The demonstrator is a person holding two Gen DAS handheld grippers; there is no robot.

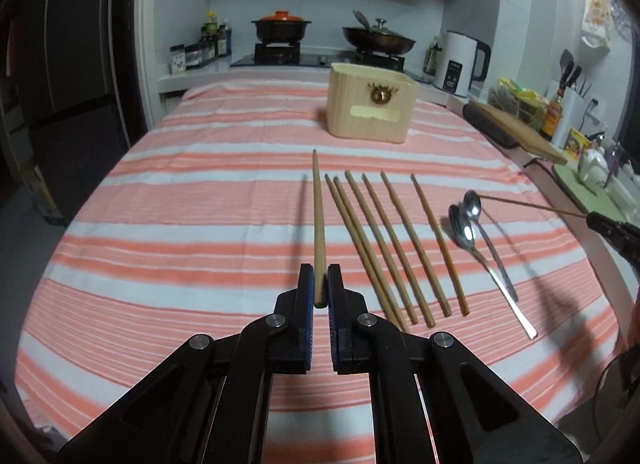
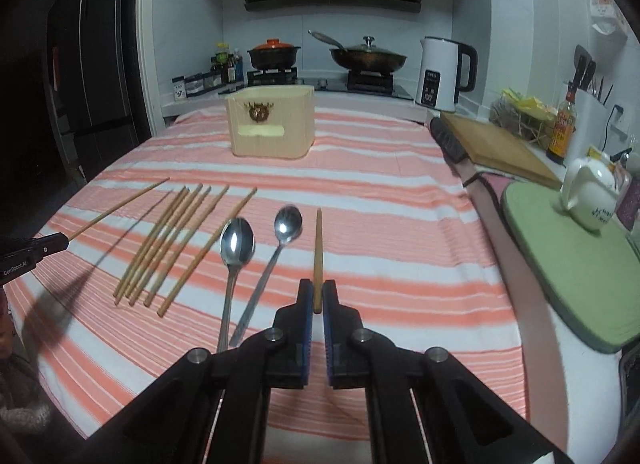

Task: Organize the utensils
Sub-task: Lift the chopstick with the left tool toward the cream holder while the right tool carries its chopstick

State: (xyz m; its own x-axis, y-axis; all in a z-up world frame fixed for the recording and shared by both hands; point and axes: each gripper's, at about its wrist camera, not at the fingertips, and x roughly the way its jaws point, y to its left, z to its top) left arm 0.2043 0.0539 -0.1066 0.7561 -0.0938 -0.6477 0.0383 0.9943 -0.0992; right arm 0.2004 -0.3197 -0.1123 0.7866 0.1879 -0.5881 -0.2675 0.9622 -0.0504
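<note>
My left gripper (image 1: 320, 284) is shut on a wooden chopstick (image 1: 318, 223), held above the striped cloth and pointing away. My right gripper (image 2: 317, 298) is shut on another wooden chopstick (image 2: 318, 252), also lifted off the cloth. Several chopsticks (image 1: 384, 248) lie side by side on the cloth to the right of my left gripper. Two metal spoons (image 2: 238, 244) (image 2: 286, 225) lie between those chopsticks (image 2: 176, 240) and my right gripper. A cream utensil box (image 1: 370, 103) (image 2: 270, 125) stands upright farther back. The other gripper with its chopstick shows at each view's edge.
The table wears an orange and white striped cloth (image 1: 200, 183). A wooden cutting board (image 2: 496, 147), a green mat (image 2: 568, 264) with a white teapot (image 2: 592, 191), and a white kettle (image 2: 440, 75) stand at the right. A stove with a pot and a pan lies behind.
</note>
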